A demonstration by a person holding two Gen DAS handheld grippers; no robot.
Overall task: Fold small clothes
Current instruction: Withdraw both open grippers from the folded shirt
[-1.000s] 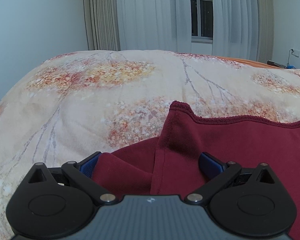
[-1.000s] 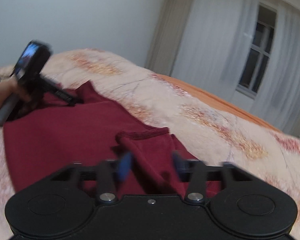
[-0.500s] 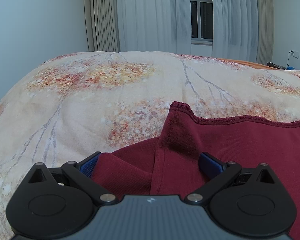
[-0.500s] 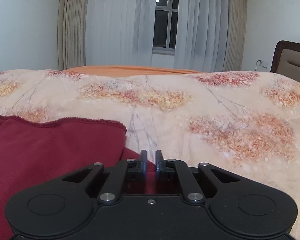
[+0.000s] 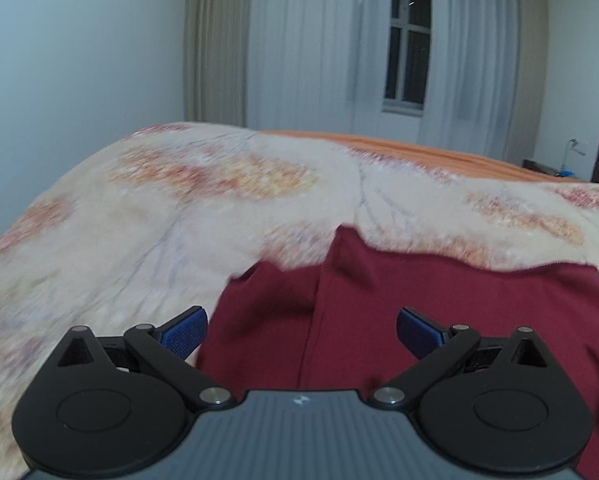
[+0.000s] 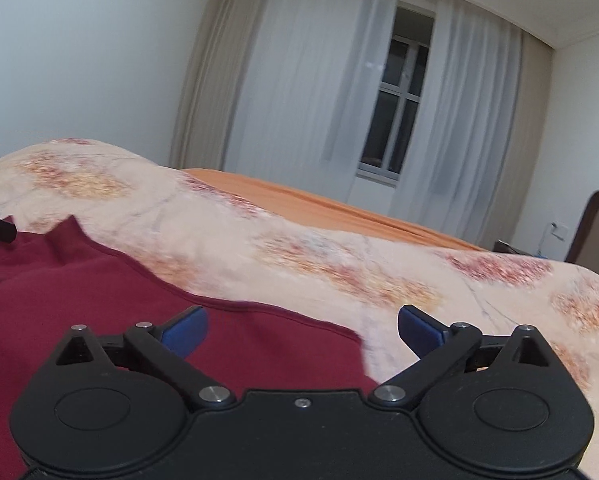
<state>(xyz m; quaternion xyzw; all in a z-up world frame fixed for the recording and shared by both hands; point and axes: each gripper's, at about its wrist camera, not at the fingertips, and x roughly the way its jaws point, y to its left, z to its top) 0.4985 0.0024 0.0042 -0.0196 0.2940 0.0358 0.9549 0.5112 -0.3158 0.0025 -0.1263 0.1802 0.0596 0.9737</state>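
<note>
Dark red knit garment (image 5: 439, 312) lies flat on floral cream bedspread (image 5: 179, 216), one vertical fold ridge. Left hand-held gripper (image 5: 301, 328) spread above it; right hand-held gripper (image 6: 302, 326) spread over its hemmed corner.

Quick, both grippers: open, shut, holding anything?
Left gripper: open, holding nothing, above the red garment.
Right gripper: open, holding nothing.

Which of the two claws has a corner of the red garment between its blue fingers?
The right claw: the dark red garment's corner ends between its open fingers. The left claw faces a fold instead.
</note>
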